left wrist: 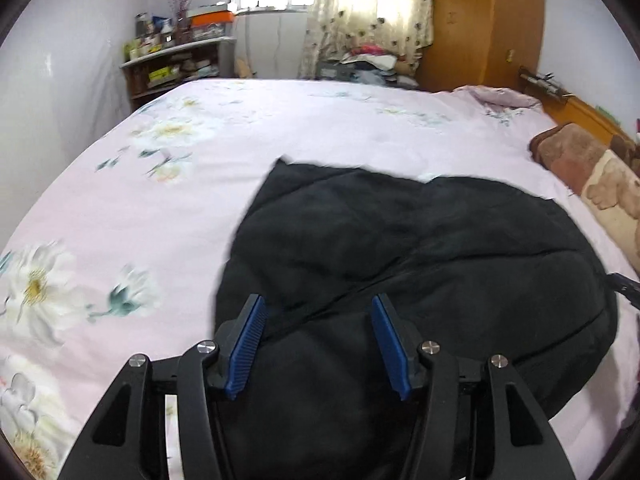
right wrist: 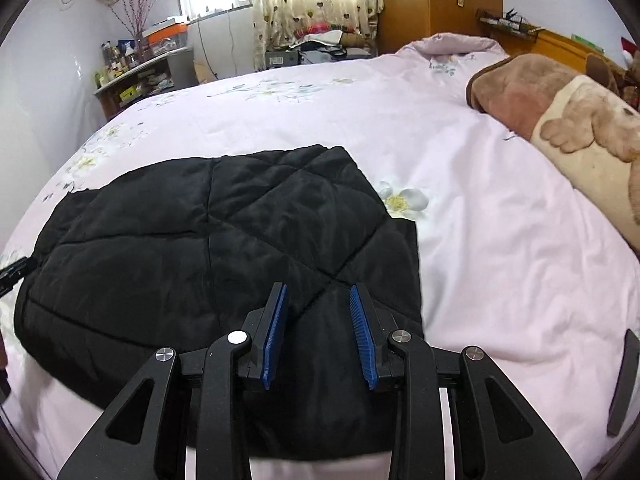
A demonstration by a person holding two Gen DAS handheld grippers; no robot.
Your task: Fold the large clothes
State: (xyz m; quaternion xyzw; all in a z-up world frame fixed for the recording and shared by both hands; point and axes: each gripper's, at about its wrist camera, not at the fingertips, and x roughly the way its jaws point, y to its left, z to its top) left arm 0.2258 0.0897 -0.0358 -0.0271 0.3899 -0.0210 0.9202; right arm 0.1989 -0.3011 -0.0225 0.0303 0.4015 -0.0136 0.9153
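Note:
A black quilted jacket lies flat in a folded bundle on the pink flowered bed sheet. In the right wrist view the same jacket fills the lower left, with its diamond stitching plain. My left gripper hovers over the jacket's near part, blue pads wide apart and not pressing the cloth. My right gripper stands over the jacket's near right corner with its pads narrower but apart; the fabric runs flat beneath them. A black tip of the other gripper pokes in at the left edge.
A brown blanket and a cream plush cushion lie along the bed's right side by the wooden headboard. A cluttered shelf stands beyond the far left corner, and a wooden wardrobe at the back right. The pink sheet stretches right of the jacket.

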